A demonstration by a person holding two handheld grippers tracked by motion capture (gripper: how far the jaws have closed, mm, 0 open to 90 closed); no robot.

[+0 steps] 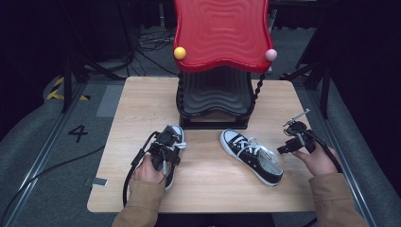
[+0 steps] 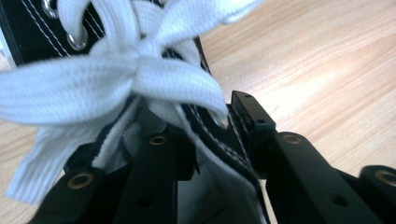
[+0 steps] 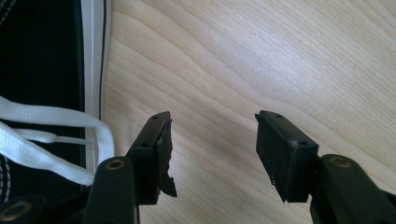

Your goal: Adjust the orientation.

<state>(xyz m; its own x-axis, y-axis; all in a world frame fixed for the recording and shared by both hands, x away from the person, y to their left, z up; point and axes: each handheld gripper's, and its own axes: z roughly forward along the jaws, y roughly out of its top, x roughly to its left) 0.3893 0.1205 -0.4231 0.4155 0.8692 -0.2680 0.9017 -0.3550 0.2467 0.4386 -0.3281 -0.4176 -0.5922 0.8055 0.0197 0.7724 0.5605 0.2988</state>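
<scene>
Between the jaws, seemingly, sneaker collar (image 2: 219,154).

A red wavy-topped stand (image 1: 221,33) is set at the far edge of the wooden table (image 1: 142,101); a yellow ball (image 1: 179,53) and a pink ball (image 1: 270,55) are fixed at its front corners; cables (image 1: 151,42) are strewn on the floor beyond.

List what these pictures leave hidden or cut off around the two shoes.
- Left shoe, high view: heel and laces hidden under the left gripper and hand.
- Same shoe, left gripper view: toe cut off by the top edge.
- Right shoe, right gripper view: cut off by the left edge.
</scene>
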